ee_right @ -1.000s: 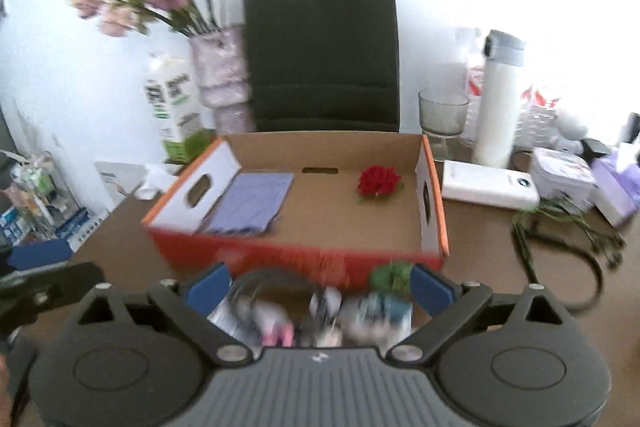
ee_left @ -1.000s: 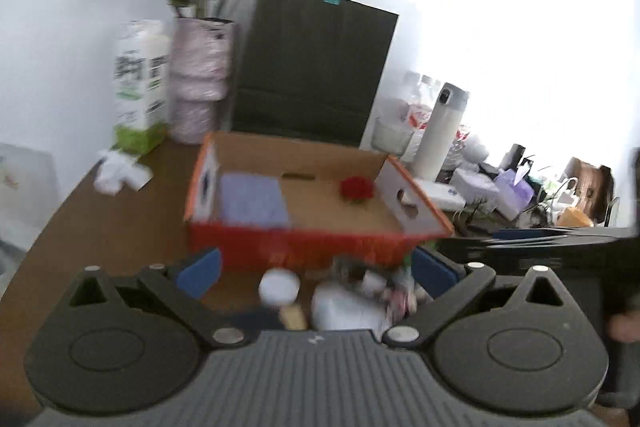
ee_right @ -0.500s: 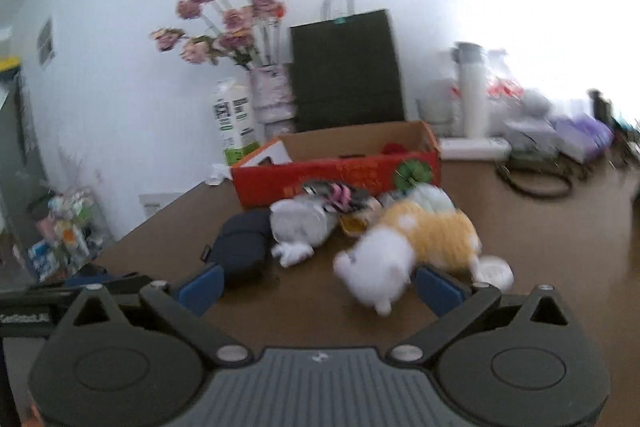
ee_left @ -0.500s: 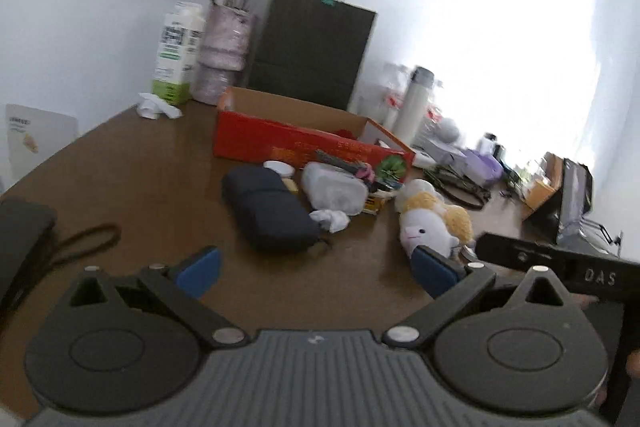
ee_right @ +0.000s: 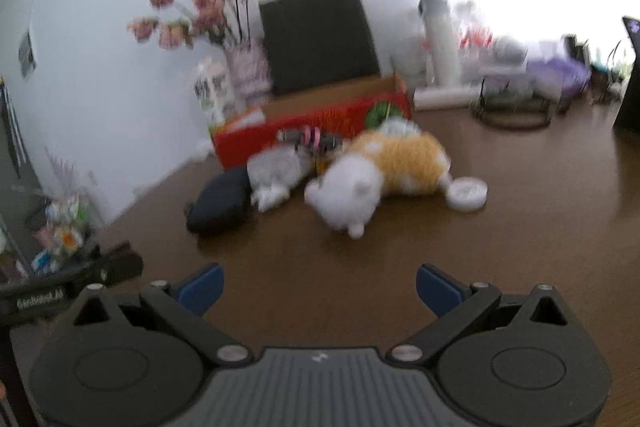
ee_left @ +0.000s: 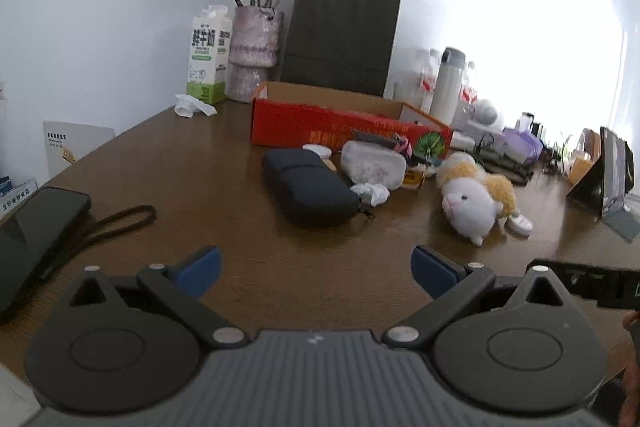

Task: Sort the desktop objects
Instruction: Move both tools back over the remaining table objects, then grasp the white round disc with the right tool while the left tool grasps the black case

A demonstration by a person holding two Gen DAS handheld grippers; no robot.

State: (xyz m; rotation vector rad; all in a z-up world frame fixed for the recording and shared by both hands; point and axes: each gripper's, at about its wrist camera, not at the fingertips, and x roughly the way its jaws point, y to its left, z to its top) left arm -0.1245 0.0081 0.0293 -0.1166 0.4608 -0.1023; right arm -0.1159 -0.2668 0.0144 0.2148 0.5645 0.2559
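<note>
While the plush hamster (ee_left: pixel 476 201) lies mid-table beside a dark pouch (ee_left: pixel 310 185) and before the red cardboard box (ee_left: pixel 340 127), both the left gripper (ee_left: pixel 316 269) and right gripper (ee_right: pixel 318 287) hang with jaws apart, empty, above bare brown table (ee_left: pixel 200 179)

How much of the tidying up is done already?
Hardly any that shows. The red box sits at the back, its inside hidden from here. Nothing is in hand: the left tool and right tool are both open and empty. Still loose on the table: the plush toy, the dark pouch, the clear pouch and the small white lid.
</note>
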